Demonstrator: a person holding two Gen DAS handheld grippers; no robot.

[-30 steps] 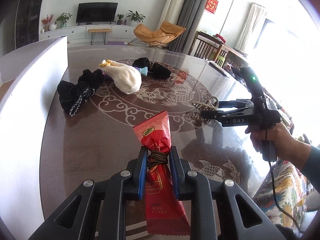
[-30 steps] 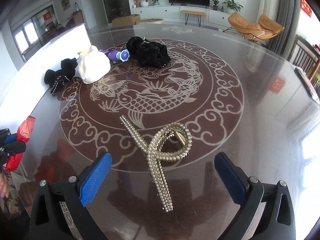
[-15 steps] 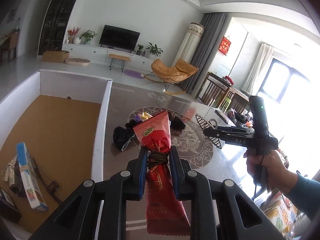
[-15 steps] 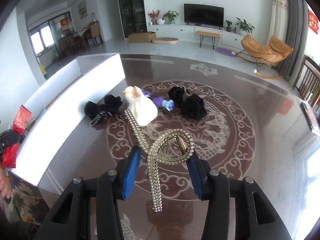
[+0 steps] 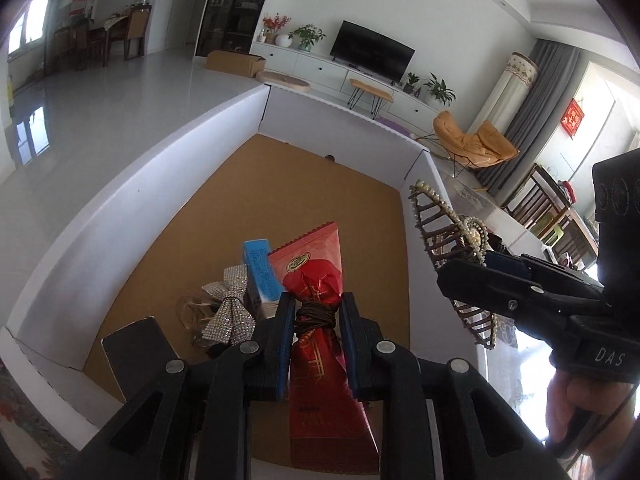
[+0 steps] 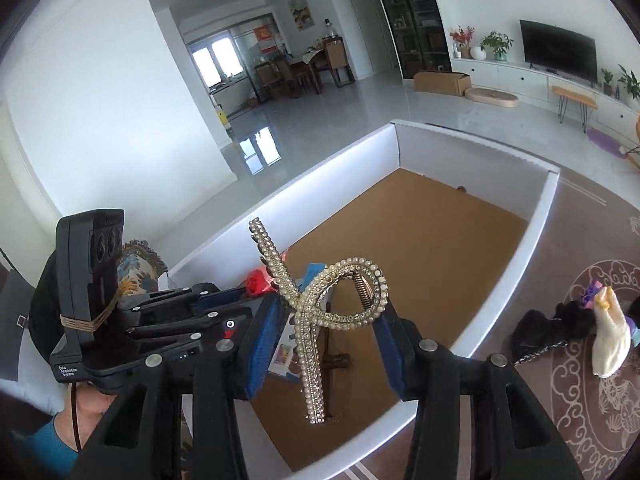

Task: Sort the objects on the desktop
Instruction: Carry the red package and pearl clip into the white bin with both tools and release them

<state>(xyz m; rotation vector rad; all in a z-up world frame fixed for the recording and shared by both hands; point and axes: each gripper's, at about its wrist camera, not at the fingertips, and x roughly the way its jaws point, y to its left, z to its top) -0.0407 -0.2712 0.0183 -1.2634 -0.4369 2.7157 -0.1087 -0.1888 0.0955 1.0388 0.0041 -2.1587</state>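
The white-walled box [image 5: 132, 184] with a brown cardboard floor occupies most of both views; it stands at the edge of the dark patterned table [image 6: 592, 216]. Both grippers are positioned over the box's near end.

Left gripper [image 5: 313, 316]: the jaws are clenched on the red snack packet [image 5: 316, 276], gripping it at the waist where a brown cord is wound around it. The packet stands upright between the blue pads, its serrated top edge uppermost and its lower half hanging below the fingers, above the box floor.

Right gripper [image 6: 324, 326]: the jaws are grasping the pearl hair clip [image 6: 320, 304]. The pads press on the looped part of the clip from both sides; one straight studded arm rises up and to the left, the other hangs down over the box interior. In the left wrist view the clip's comb teeth show just above the box's right-hand wall.

Contents on the box floor, near end: a blue carton [image 5: 262, 276], a silver rhinestone bow [image 5: 228, 312] just beside it, and a flat black item [image 5: 136, 344] at the near corner.

On the table outside the box, right wrist view: a black scrunchie [image 6: 540, 326], a cream knitted pouch [image 6: 608, 336] touching it, and a small purple item [image 6: 592, 294] just behind the pouch.
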